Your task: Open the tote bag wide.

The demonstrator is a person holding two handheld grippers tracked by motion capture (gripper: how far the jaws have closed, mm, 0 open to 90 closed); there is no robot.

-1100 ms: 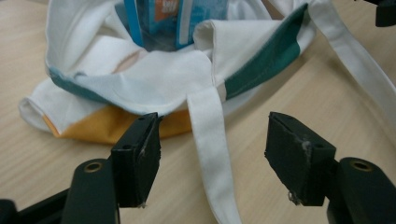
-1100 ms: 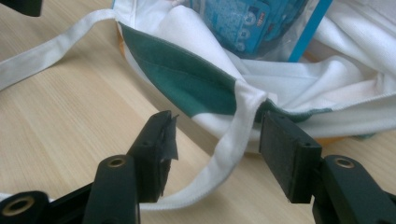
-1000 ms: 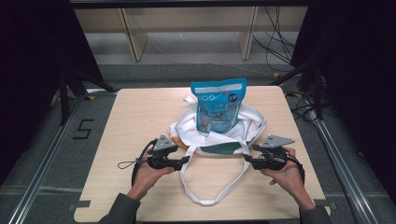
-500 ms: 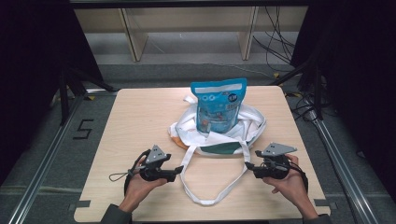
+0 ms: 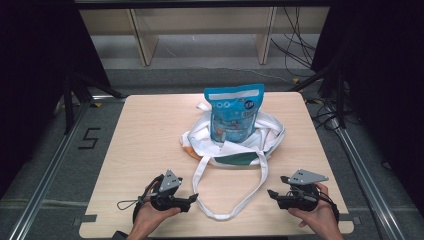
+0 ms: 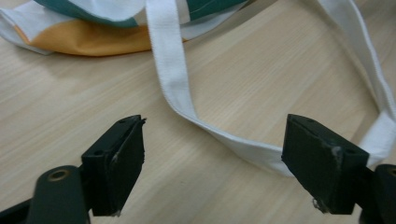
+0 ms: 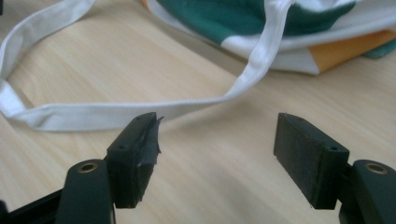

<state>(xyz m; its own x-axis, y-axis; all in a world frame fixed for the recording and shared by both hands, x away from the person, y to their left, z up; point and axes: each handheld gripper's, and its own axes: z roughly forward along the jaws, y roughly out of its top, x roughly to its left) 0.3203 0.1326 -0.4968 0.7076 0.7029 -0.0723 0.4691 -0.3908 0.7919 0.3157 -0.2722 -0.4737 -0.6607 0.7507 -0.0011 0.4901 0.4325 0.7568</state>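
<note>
A blue snack pouch stands upright inside a crumpled white tote bag with green and orange patches, at the middle of the wooden table. The bag's white strap loops toward the front edge. My left gripper lies low at the front left, open, just left of the loop. In the left gripper view the strap crosses the table beyond the open left gripper, untouched. My right gripper is open at the front right. In the right gripper view the strap lies just beyond the right gripper.
The table's front edge lies right under both hands. Bare wood spreads left and right of the bag. Metal rails flank the table, and cables and shelf legs stand on the floor behind it.
Both grippers have drawn back from the bag's front edge toward the person and slightly outward. The bag and pouch have stayed put.
</note>
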